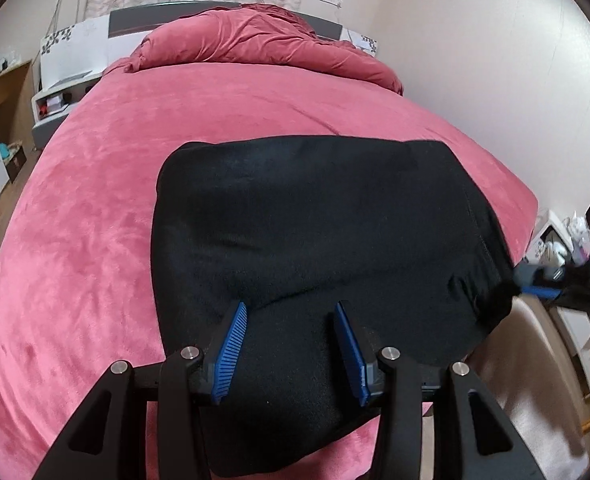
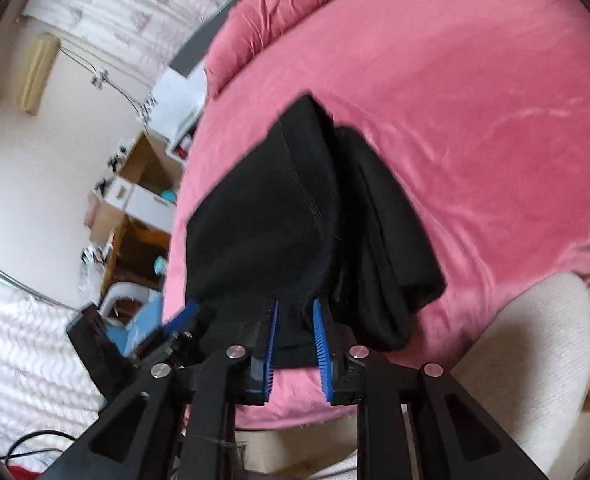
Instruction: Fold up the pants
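Note:
Black pants [image 1: 315,216] lie folded on the pink bed [image 1: 95,200], near its foot edge. My left gripper [image 1: 291,308] is open, its blue pads [image 1: 231,344] astride the near edge of the cloth. In the right wrist view the pants [image 2: 263,220] hang lifted as a fold. My right gripper [image 2: 295,308] is shut on their black edge, and it also shows at the right edge of the left wrist view [image 1: 535,284]. The left gripper shows at the lower left of the right wrist view [image 2: 183,316].
A rumpled pink duvet [image 1: 263,40] lies at the head of the bed. A white nightstand [image 1: 59,96] and wooden shelves [image 1: 7,120] stand to the left. A cream chair [image 2: 535,340] is by the bed's foot. A wall is on the right.

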`<act>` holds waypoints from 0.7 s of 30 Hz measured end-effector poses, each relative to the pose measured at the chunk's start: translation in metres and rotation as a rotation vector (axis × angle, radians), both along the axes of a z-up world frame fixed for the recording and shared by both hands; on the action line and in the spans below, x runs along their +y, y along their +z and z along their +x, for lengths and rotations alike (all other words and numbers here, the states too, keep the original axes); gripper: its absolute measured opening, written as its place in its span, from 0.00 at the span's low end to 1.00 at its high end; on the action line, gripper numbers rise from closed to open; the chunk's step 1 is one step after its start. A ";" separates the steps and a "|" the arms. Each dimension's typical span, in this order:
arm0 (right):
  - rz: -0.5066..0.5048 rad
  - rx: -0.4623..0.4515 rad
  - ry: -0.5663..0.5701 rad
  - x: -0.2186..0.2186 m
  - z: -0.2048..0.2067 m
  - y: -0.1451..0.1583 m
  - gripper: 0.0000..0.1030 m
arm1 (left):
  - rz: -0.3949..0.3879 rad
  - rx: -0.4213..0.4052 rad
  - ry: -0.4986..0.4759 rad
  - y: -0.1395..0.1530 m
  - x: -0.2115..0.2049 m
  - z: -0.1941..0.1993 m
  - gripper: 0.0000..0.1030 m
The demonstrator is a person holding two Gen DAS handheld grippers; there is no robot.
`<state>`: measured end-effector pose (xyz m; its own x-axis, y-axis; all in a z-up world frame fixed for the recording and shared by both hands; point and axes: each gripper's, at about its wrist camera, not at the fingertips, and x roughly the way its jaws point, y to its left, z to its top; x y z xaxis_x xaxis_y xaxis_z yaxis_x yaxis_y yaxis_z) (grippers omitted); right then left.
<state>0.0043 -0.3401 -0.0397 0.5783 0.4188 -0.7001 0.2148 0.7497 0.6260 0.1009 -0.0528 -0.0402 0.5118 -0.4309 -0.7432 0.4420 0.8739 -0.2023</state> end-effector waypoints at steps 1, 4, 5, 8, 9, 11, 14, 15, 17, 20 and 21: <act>0.004 0.029 -0.011 -0.001 0.003 -0.005 0.26 | -0.004 0.008 0.008 0.001 0.001 0.001 0.45; 0.074 0.036 -0.055 -0.009 -0.002 -0.009 0.31 | -0.011 0.025 0.044 0.003 0.007 0.004 0.45; 0.073 0.026 -0.072 -0.011 -0.005 -0.006 0.40 | -0.020 0.030 0.052 0.004 0.009 0.005 0.45; 0.030 0.003 -0.104 -0.017 -0.009 0.002 0.49 | -0.029 0.036 0.063 0.003 0.013 0.005 0.45; 0.017 0.013 -0.093 -0.017 -0.007 0.000 0.49 | -0.022 0.037 0.064 0.002 0.012 0.005 0.45; 0.004 0.028 -0.082 -0.014 -0.003 -0.004 0.49 | -0.005 0.031 0.065 0.002 0.009 0.004 0.45; -0.053 0.041 -0.066 -0.005 0.007 -0.008 0.49 | 0.020 0.028 0.063 0.002 0.007 0.005 0.45; -0.093 0.043 -0.054 -0.001 0.011 -0.007 0.47 | 0.021 0.030 0.064 0.001 0.007 0.005 0.45; -0.167 0.037 -0.043 0.002 0.011 -0.005 0.39 | 0.019 0.036 0.068 0.001 0.007 0.006 0.45; -0.255 0.014 -0.023 0.008 0.017 0.004 0.23 | 0.011 0.042 0.076 0.001 0.008 0.007 0.45; -0.273 0.008 -0.012 0.009 0.019 0.006 0.15 | 0.015 0.043 0.078 0.000 0.008 0.008 0.45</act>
<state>0.0236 -0.3312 -0.0340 0.5764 0.2076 -0.7904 0.2285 0.8877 0.3998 0.1089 -0.0445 -0.0402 0.5111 -0.3799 -0.7710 0.3638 0.9083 -0.2064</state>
